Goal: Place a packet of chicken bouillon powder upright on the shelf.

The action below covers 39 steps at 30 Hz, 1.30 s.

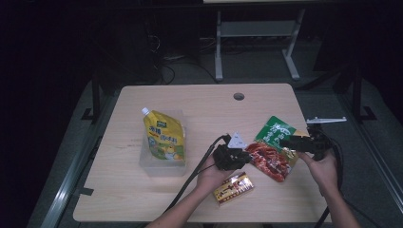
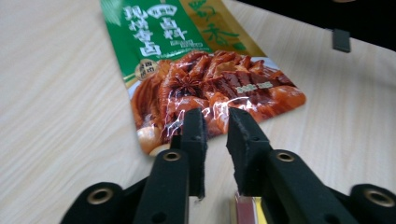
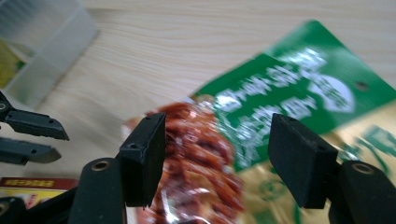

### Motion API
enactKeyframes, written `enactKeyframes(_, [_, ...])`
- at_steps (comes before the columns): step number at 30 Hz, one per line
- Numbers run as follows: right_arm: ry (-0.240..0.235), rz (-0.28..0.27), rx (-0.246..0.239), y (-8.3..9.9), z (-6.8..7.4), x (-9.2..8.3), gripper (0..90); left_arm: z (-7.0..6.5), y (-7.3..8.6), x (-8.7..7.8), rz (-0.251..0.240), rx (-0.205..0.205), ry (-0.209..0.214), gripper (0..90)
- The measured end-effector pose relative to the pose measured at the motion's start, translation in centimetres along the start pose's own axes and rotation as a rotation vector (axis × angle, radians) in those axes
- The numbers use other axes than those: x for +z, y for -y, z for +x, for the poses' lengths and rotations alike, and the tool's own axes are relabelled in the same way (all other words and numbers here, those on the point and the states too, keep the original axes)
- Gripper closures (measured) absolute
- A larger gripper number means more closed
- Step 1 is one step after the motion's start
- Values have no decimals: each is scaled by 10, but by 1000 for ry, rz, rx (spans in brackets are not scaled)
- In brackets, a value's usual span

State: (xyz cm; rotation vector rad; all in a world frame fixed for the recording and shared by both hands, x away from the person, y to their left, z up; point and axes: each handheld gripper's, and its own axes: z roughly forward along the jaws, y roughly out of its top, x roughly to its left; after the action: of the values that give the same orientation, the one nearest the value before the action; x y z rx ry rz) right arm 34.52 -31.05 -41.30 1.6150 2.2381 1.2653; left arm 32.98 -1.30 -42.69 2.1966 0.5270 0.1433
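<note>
Clear tub (image 1: pixel 161 164): left half of the table (image 1: pixel 199 99), toward the near edge; a yellow spout pouch (image 1: pixel 164 137) lies in it.
Left gripper (image 1: pixel 231 156): near the middle, close to the near edge; jaws a narrow slit apart, tips at the red end of the green snack packet (image 2: pixel 210 84), nothing pinched that I can make out.
Gold-red sachet (image 1: pixel 233 188): by the near edge, just under the left gripper.
Green snack packet: right half, tilted, its green top toward the right edge.
Right gripper (image 1: pixel 304 142): at the right edge, jaws spread wide over the packet's green part (image 3: pixel 299 93), gripping nothing.
Risk: the glossy film may slide out of a shallow corner bite.
Risk: closing both ends at once could crumple or tear the packet, judging from the opposed approach.
</note>
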Motion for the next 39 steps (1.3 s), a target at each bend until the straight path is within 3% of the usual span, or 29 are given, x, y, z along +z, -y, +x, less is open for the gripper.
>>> enactKeyframes(4, [28,10,47,8,-15,-2,363,4,-3,12,24,-7,8,848])
enactKeyframes(6, [46,13,75,12,-25,-3,367,8,-8,27,63,-3,5,893])
enactKeyframes(12, [66,7,162,22,-43,-7,382,14,-13,52,164,3,-23,895])
enactKeyframes(14, [73,0,179,24,-48,-8,391,16,-11,59,188,-18,-30,891])
enactKeyframes(16, [82,6,198,25,-52,-7,393,18,-11,61,188,-28,-25,890])
enactKeyframes(23, [111,4,253,32,-64,-7,400,15,-16,65,238,19,-50,893])
enactKeyframes(36, [111,3,311,39,-75,1,465,14,-14,66,234,21,-54,893])
enactKeyframes(39, [93,-3,337,41,-78,1,483,14,-14,66,236,18,-52,893])
